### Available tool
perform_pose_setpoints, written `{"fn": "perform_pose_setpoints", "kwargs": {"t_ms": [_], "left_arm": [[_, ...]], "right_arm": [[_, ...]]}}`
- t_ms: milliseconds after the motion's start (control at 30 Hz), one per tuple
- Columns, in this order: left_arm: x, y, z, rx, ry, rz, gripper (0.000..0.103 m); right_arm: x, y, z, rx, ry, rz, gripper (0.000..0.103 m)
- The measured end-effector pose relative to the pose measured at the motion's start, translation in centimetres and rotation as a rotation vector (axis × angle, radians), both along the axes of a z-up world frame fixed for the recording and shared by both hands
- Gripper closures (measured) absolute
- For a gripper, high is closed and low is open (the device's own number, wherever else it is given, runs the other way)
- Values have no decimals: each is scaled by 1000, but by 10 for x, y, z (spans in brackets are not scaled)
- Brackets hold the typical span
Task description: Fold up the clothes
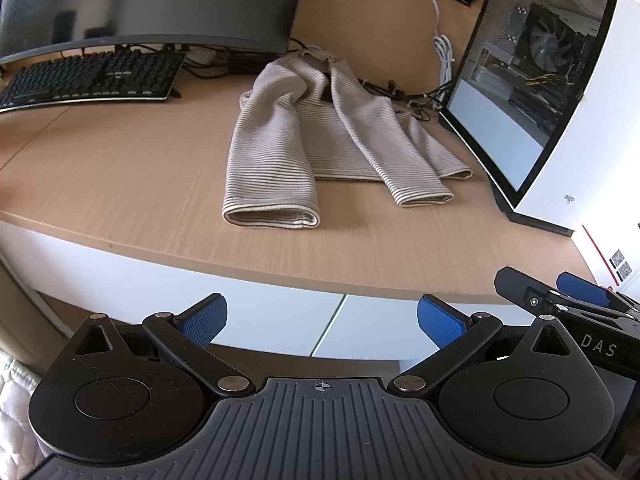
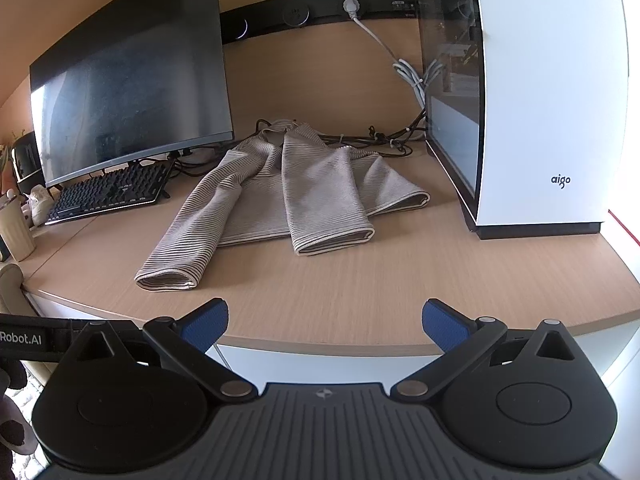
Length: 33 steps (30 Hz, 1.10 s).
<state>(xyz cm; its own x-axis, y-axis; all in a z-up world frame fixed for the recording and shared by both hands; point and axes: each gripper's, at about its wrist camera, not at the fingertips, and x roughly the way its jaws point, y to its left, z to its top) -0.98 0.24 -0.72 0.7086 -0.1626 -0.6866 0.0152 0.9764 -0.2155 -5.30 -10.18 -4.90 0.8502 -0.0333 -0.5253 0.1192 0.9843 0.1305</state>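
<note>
A beige striped long-sleeved top (image 1: 320,132) (image 2: 288,188) lies on the wooden desk (image 1: 120,184) (image 2: 360,280), both sleeves folded forward over its body with the cuffs toward me. My left gripper (image 1: 322,320) is open and empty, held in front of the desk's front edge, well short of the top. Also open and empty, my right gripper (image 2: 325,322) hovers at the desk's front edge. The right gripper's blue-padded fingers (image 1: 580,292) show at the right edge of the left wrist view.
A curved monitor (image 1: 152,0) (image 2: 132,96) and black keyboard (image 1: 92,78) (image 2: 108,192) stand left of the top. A white computer case (image 1: 560,92) (image 2: 540,100) with a glass side stands right. Cables (image 1: 400,92) (image 2: 372,140) lie behind the garment. A ribbed cup (image 2: 16,228) sits at far left.
</note>
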Motion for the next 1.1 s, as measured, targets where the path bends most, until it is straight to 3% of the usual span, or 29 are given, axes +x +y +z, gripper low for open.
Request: {"fn": "perform_pose_setpoints", "kwargs": {"t_ms": [667, 967, 1100], "left_arm": [[33, 10, -5, 8, 50, -51, 0], [95, 51, -9, 1, 60, -102, 0], [136, 73, -12, -15, 77, -138, 0]], "right_arm": [[24, -9, -6, 51, 33, -95, 0], [85, 1, -16, 124, 69, -192, 0], [121, 15, -20, 167, 128, -244, 0]]}}
